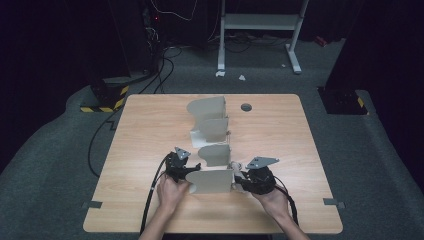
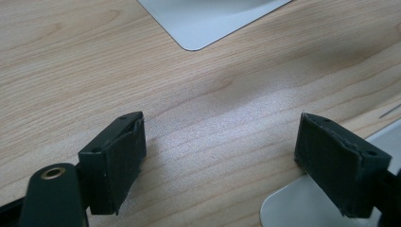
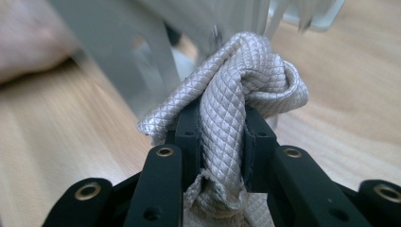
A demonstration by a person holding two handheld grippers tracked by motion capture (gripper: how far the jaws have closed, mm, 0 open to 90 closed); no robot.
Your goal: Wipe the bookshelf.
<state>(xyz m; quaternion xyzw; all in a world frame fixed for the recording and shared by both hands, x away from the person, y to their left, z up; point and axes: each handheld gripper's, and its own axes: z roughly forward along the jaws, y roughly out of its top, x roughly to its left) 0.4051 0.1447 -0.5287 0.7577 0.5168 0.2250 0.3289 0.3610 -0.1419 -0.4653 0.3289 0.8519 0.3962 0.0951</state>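
- Silvery, diamond-woven cloth (image 3: 236, 94) sits bunched and pinched between the two black jaws of the right gripper (image 3: 221, 142), its folded end bulging out past the pads in the right gripper view.
- From the high view the cloth (image 1: 233, 165) shows as a pale scrap at the right end of the nearest grey panel (image 1: 212, 181), at the near middle of the wooden table (image 1: 150, 125).
- Right gripper (image 1: 240, 176) lies low over the table, pointing leftward at the panel's edge, with the right hand (image 1: 272, 197) wrapped round its body and the forearm running in from the bottom edge.
- Left gripper (image 1: 192, 170) rests against the left end of the same panel, the left hand (image 1: 172, 192) cupped behind it, wrist angled in from below.
- Left gripper view: the jaws of the left gripper (image 2: 220, 156) stand wide apart over bare wood, nothing pressed between them; a grey sheet corner (image 2: 293, 208) lies beneath the jaw seen at right, and another pale sheet (image 2: 208, 19) lies farther ahead.
- Beyond the hands, three more curved grey panels (image 1: 212, 125) stand in a row toward the table's far side, near a round grommet hole (image 1: 246, 107).
- Black cables trail from both grippers off the table's near edge.
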